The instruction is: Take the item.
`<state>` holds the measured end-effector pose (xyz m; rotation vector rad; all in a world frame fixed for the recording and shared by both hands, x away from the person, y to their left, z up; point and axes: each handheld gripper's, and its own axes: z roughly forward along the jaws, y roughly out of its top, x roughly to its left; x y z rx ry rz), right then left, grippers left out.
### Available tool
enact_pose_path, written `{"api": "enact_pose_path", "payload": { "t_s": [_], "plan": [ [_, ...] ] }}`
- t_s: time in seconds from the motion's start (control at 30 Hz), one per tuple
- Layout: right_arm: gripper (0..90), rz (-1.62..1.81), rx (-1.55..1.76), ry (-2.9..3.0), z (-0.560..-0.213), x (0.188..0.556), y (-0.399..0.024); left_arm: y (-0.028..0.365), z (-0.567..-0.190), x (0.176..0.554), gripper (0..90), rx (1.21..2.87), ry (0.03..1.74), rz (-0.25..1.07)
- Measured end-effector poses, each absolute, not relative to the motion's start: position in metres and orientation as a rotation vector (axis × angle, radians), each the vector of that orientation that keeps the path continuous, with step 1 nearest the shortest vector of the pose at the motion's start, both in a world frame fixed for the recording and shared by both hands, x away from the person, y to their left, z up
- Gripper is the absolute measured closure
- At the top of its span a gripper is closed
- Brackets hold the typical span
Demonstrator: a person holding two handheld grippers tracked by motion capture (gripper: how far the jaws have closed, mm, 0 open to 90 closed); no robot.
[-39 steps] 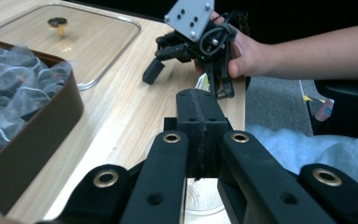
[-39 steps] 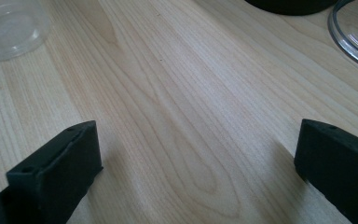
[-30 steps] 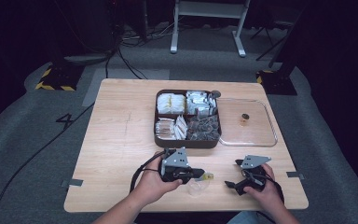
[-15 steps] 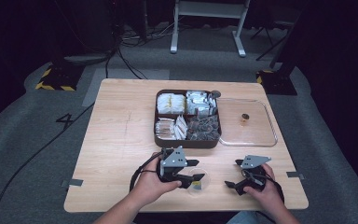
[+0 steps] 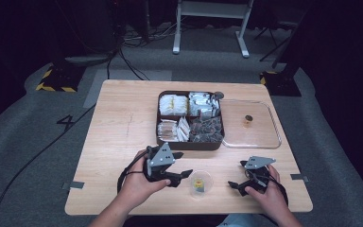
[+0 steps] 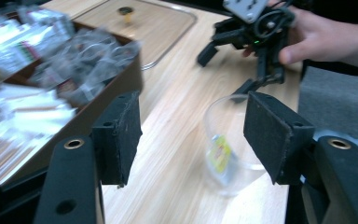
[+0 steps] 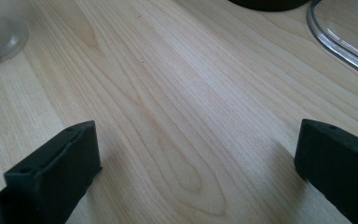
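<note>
Landmark: clear plastic cup (image 5: 201, 182), standing upright on the wooden table (image 5: 118, 142) near its front edge. Inside it lies a small packet with a yellow label (image 6: 219, 153).

My left gripper (image 5: 179, 166) sits just left of the cup. Its jaws have just been opening and now stand released; in the left gripper view the cup is ahead of them and toward the right pad, and neither pad presses on it. Nothing is held.

My right gripper (image 5: 237, 176) rests to the right of the cup, a little apart from it. Its jaws are spread wide over bare wood, nothing between them. In the right gripper view the cup's base shows at the upper left corner.

Behind the cup, farther from me: brown compartment tray (image 5: 190, 143), packed with sachets and wrapped packets. Just right of the tray lies its clear lid (image 5: 260, 139) with a small knob (image 5: 248, 120).
</note>
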<state>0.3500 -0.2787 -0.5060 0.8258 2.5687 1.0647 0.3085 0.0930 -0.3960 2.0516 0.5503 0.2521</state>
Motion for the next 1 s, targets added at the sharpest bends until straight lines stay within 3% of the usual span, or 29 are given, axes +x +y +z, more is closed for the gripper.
{"api": "enact_pose_path", "payload": {
  "t_s": [0.57,1.0],
  "plan": [
    [0.2,1.059,0.859,2.549,-0.506,0.351,-0.279,0.151,-0.403,0.3,35.3,2.05,0.724,0.372],
    [0.2,1.059,0.858,2.549,-0.506,0.351,-0.279,0.201,-0.434,0.313,34.1,2.064,0.914,0.411]
  ]
}}
